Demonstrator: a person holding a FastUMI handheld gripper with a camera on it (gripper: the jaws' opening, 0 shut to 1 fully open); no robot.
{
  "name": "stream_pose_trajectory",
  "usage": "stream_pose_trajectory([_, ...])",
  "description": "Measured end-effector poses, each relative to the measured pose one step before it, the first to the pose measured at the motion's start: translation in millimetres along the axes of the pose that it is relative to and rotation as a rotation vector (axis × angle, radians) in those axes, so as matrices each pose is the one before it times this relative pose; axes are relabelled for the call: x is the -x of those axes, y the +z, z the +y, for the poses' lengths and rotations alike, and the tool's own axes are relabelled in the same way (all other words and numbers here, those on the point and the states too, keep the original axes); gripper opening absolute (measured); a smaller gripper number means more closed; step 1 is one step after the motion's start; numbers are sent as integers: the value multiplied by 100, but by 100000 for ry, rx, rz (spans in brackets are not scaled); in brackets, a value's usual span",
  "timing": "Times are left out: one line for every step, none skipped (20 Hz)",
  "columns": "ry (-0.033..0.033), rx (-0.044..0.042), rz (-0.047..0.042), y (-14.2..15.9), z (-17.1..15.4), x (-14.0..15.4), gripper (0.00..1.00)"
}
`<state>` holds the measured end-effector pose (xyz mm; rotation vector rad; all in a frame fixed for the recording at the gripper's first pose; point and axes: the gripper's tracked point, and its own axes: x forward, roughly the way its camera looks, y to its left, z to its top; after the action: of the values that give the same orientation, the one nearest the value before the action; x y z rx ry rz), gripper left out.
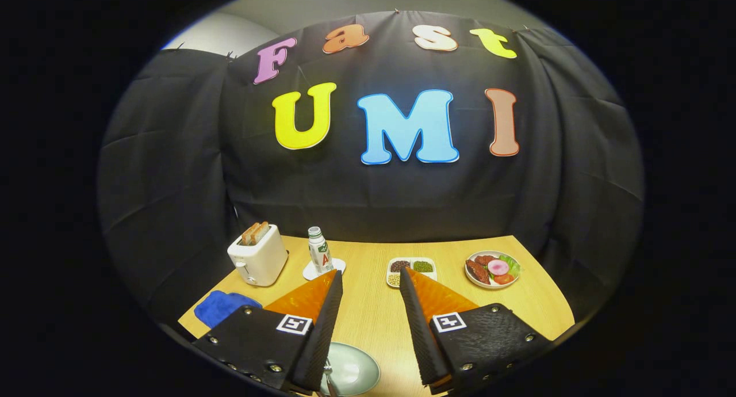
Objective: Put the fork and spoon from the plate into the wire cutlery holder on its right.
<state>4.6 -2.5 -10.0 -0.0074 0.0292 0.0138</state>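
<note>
The gripper (371, 276) is seen with its two fingers spread wide apart, nothing being held between them, and bare tabletop is seen through the gap. Low down between the bases of the fingers, close against the inner side of the left finger, a pale green plate (353, 371) is found on the wooden table (374, 310). On the plate's near left edge a slim metal handle (329, 381) is glimpsed, its long axis running roughly away from the camera along the line of the fingers; whether it belongs to the fork or the spoon cannot be told, and which way its working end points is hidden. The plate is thus placed behind the fingertips rather than ahead of them. Just beyond the left fingertip a small bottle (319, 250) with a white cap is stood upright on a white coaster (324, 268). Further left a white toaster (258, 255) is set, with two slices of toast (255, 233) held upright in its slots. Near the left finger's outer side a blue cloth (221, 306) is laid on the table edge. Just beyond the right fingertip a small divided tray (411, 270) of grains is placed, and to its right a round dish (493, 268) of play food is set. Behind the table the black booth wall (190, 172) is hung.
</note>
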Motion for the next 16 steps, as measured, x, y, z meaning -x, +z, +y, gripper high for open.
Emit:
stream_pose_trajectory([181, 83, 294, -8, 4, -43, 62])
stream_pose_trajectory([210, 200, 451, -218, -15, -62, 62])
stream_pose_trajectory([514, 250, 1048, -296, 61, -105, 62])
stream_pose_trajectory([701, 311, 1688, -658, 164, -223, 62])
stream_pose_trajectory([969, 357, 1730, -558, 166, -116, 62])
stream_pose_trajectory([1031, 567, 2375, -831, 216, -266, 62])
stream_pose_trajectory([1450, 715, 2705, -782, 284, -299, 62])
stream_pose_trajectory([1257, 1030, 2700, -1023, 299, -331, 62])
stream_pose_trajectory([1639, 1244, 3316, -1030, 374, -360, 62])
stream_pose_trajectory([1771, 883, 3490, -1226, 438, -399, 62])
stream_pose_trajectory([1806, 733, 3640, -1126, 403, -310, 62])
stream_pose_trajectory([1792, 732, 3329, -1278, 483, -413, 62])
stream_pose_trajectory([1509, 812, 2715, -1091, 397, -386, 62])
stream_pose_trajectory([1261, 1369, 2292, -879, 325, -413, 62])
stream_pose_trajectory([1183, 1214, 2054, -767, 281, -477, 62])
stream_pose_trajectory([1468, 724, 2374, -814, 473, -418, 62])
